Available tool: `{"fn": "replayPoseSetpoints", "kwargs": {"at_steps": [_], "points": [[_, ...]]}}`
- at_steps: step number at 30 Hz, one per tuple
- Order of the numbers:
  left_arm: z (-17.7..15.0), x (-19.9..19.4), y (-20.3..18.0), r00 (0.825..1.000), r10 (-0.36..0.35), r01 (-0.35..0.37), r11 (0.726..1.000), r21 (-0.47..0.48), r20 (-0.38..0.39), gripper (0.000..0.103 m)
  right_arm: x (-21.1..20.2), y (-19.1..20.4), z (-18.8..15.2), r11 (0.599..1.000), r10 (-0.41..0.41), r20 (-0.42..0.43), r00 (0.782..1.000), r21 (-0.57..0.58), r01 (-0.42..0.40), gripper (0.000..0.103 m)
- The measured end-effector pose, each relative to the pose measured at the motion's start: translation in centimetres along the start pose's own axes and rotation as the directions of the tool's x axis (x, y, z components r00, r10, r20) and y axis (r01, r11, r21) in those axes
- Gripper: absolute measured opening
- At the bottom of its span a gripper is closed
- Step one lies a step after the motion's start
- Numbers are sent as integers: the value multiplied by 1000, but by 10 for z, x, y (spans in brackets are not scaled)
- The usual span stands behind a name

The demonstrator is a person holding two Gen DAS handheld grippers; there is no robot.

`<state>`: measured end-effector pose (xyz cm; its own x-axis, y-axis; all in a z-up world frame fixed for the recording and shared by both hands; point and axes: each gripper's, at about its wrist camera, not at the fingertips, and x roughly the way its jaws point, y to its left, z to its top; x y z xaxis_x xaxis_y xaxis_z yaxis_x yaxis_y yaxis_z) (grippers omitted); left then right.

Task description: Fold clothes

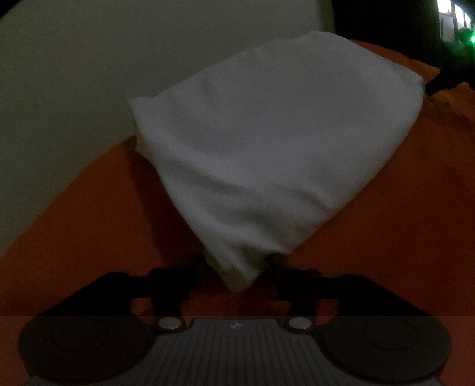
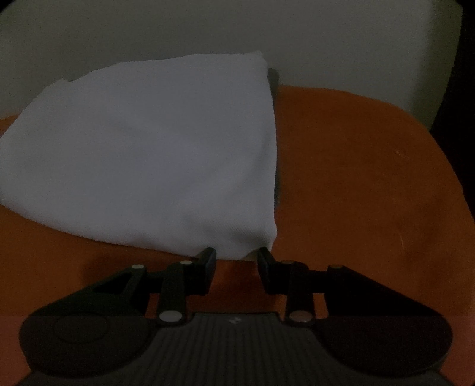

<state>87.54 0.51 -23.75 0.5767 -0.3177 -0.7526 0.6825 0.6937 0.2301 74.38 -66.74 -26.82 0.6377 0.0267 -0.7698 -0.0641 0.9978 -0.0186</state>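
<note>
A folded white cloth (image 1: 261, 142) lies on an orange surface (image 1: 386, 222). In the left wrist view its near corner is bunched and reaches down between the fingers of my left gripper (image 1: 239, 271). The dark fingers stand apart on either side of that corner; a firm pinch does not show. The same white cloth (image 2: 154, 154) fills the left half of the right wrist view. My right gripper (image 2: 236, 259) sits just short of its near right corner, with its fingers apart and only bare orange surface (image 2: 356, 178) between them.
A pale wall (image 2: 207, 26) rises behind the orange surface. The surface's edge curves away at right (image 2: 445, 166). A dark object (image 2: 273, 77) peeks out behind the cloth's far corner. A dark area with a green light (image 1: 470, 38) lies at upper right.
</note>
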Motion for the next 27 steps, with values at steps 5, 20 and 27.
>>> {"fn": "replayPoseSetpoints", "kwargs": {"at_steps": [5,20,27], "points": [[4,6,5,990,-136,138,989,-54,41,11,-25,50,3,996,-54,21,998,66,53,37],[-56,-6,27,994,-102,99,993,-64,-40,21,46,294,50,961,275,107,955,-56,-270,35],[-49,-66,25,995,99,-92,959,-267,11,48,51,309,50,963,255,86,963,-111,-246,35]]}}
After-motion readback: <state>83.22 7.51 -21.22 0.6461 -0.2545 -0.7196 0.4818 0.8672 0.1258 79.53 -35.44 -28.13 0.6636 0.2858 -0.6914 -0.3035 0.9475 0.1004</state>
